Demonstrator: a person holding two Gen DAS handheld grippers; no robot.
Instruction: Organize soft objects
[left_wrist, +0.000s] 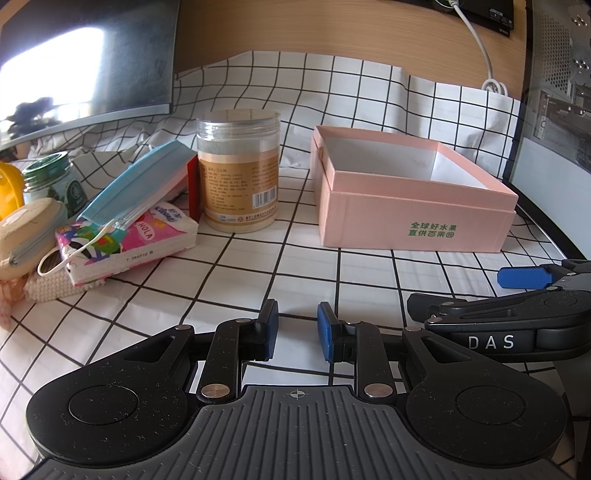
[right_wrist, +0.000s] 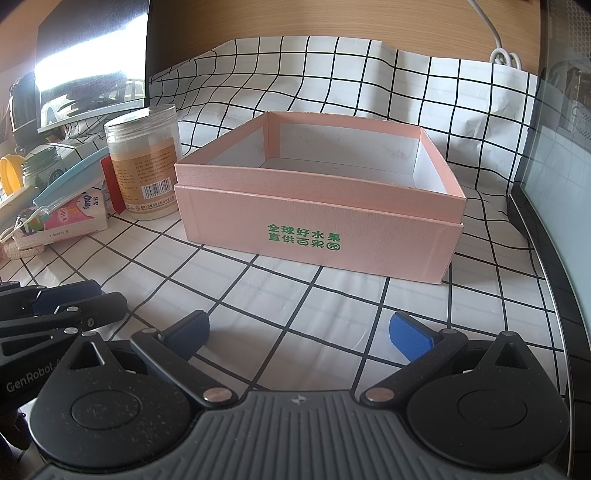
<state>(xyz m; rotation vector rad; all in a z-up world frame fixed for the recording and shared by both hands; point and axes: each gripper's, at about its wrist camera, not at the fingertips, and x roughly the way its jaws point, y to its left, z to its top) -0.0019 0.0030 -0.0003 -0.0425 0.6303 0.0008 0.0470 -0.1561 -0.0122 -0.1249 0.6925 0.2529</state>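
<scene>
The soft things lie in a pile at the left: a blue face mask leans over a colourful tissue pack. Beside them are a beige zip pouch and a cream knitted piece. An open pink box with a white inside stands to the right, with nothing in it that I can see. My left gripper hovers low over the cloth in front, its blue pads a narrow gap apart with nothing between them. My right gripper faces the pink box, open wide and holding nothing.
A clear jar of tan powder stands between the pile and the box. A green-lidded jar and a yellow object sit at the far left. A monitor is behind them. A black-grid white cloth covers the table.
</scene>
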